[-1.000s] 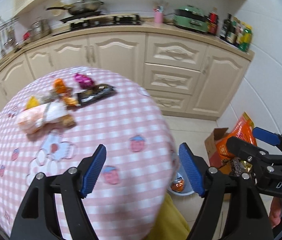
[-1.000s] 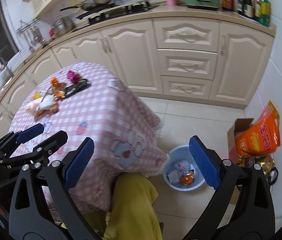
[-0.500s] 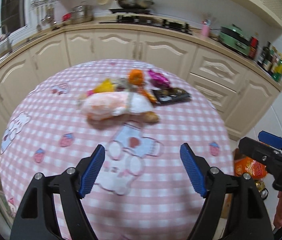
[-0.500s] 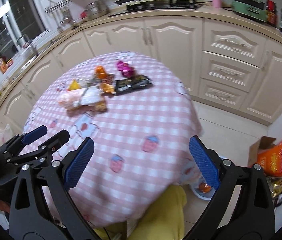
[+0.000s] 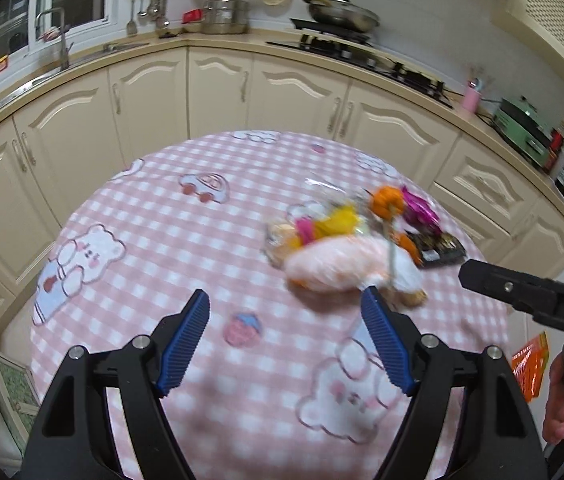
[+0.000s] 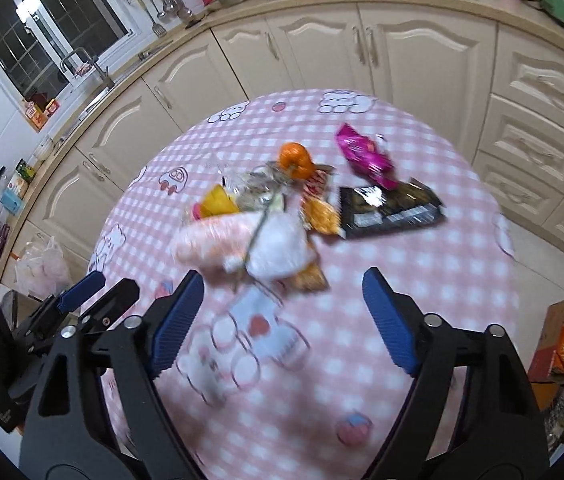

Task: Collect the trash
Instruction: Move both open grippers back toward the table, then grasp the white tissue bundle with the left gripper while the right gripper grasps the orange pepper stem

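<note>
Swinging both views off the floor bin and back onto the pink-checked surface, so this is a fresh pick. Trash pile sits mid-surface, black wrapper at its right. Left gripper released, empty. Right gripper closing, nothing between its jaws.

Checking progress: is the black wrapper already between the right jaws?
No, the black wrapper lies on the table beyond the empty right gripper.

Two tongs, one black wrapper
</note>
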A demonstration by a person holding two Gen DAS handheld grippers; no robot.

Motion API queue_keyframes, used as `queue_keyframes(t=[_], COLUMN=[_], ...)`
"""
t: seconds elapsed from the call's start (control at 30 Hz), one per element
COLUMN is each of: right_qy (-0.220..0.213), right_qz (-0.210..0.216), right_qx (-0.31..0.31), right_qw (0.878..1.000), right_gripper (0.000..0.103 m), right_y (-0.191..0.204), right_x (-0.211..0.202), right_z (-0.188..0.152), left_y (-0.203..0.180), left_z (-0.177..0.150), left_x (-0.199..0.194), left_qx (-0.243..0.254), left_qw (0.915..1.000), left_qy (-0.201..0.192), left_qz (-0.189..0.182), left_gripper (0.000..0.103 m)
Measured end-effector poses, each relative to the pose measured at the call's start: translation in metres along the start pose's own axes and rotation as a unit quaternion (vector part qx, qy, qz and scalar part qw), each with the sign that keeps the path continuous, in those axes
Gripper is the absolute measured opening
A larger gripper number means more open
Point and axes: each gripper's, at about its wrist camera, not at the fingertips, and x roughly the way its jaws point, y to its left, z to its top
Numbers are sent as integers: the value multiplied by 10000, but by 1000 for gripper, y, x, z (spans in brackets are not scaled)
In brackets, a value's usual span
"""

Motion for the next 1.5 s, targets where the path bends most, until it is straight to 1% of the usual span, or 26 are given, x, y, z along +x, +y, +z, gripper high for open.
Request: queue_keyframes(t=[0.07, 0.13, 0.17, 0.23, 0.3, 0.37, 0.4, 0.47, 0.53, 0.57, 0.6, 0.7, 0.77, 0.83, 0.93, 1.0, 1.1, 1.17, 1.27, 1.37, 1.4, 1.43, 1.47, 1.5], right_qy=[127, 241, 294, 392, 486, 564, 631, 721, 719, 669, 642, 524, 333, 128, -157, -271, -388, -415, -245, -72, -42, -30, -7, 12], right_qz=[57, 69, 69, 84, 45, 39, 41, 33, -77, -141, -127, -46, -77, -138, -99, -89, -75, -57, 98, -56, -26, 20, 61, 55], right_qx=[-1, 30, 46, 77, 118, 172, 212, 322, 409, 452, 462, 465, 441, 416, 429, 421, 443, 413, 369, 302, 354, 400, 445, 460], right_qw=[9999, 9997, 9995, 9992, 9987, 9983, 9978, 9969, 9965, 9966, 9968, 9975, 9984, 9990, 9989, 9987, 9982, 9983, 9990, 9995, 9994, 9992, 9990, 9989], right_gripper=[70, 61, 59, 49, 46, 41, 35, 33, 21, 17, 10, 6, 5, 5, 5, 4, 4, 4, 5, 5, 5, 8, 14, 46], right_y=[6, 9, 10, 12, 14, 14, 13, 9, 5, 3, 2, 2, 2, 3, 1, 0, -5, -7, -10, -10, -13, -15, -18, -20], right_x=[16, 28, 33, 46, 59, 68, 74, 84, 91, 92, 93, 86, 75, 62, 40, 29, 15, 11, 14, 22, 23, 23, 24, 24], right_z=[13, 22, 26, 33, 40, 43, 45, 48, 50, 50, 51, 49, 50, 52, 52, 52, 50, 49, 48, 46, 46, 45, 45, 45], left_y=[9, 16, 21, 27, 32, 37, 39, 42, 44, 44, 44, 39, 33, 27, 12, -2, -21, -31, -37, -37, -37, -37, -37, -36], left_z=[9, 14, 17, 21, 25, 27, 28, 29, 29, 29, 28, 28, 29, 29, 30, 30, 30, 29, 28, 27, 27, 26, 25, 24], left_x=[7, 13, 18, 25, 31, 35, 36, 39, 42, 44, 45, 47, 47, 47, 48, 48, 49, 53, 58, 69, 73, 81, 86, 91], left_qx=[-80, -156, -202, -238, -286, -318, -326, -339, -365, -378, -373, -305, -248, -246, -219, -74, 142, 268, 252, 198, 202, 182, 153, 114], left_qw=[10000, 9998, 9997, 9996, 9994, 9993, 9992, 9992, 9990, 9989, 9989, 9990, 9990, 9987, 9978, 9974, 9973, 9967, 9965, 9966, 9963, 9952, 9945, 9935], left_qy=[20, 88, 129, 153, 176, 208, 217, 227, 252, 271, 285, 334, 367, 440, 578, 639, 660, 719, 775, 751, 794, 915, 968, 1025], left_qz=[16, 16, 16, 56, 83, 71, 67, 57, 53, 47, 39, 35, 37, 0, -230, -316, -280, -251, -189, -257, -260, -291, -367, -470], left_gripper=[77, 77, 77, 77, 77, 77, 77, 77, 77, 77, 77, 77, 78, 83, 85, 87, 88, 88, 88, 88, 88, 87, 81, 65])
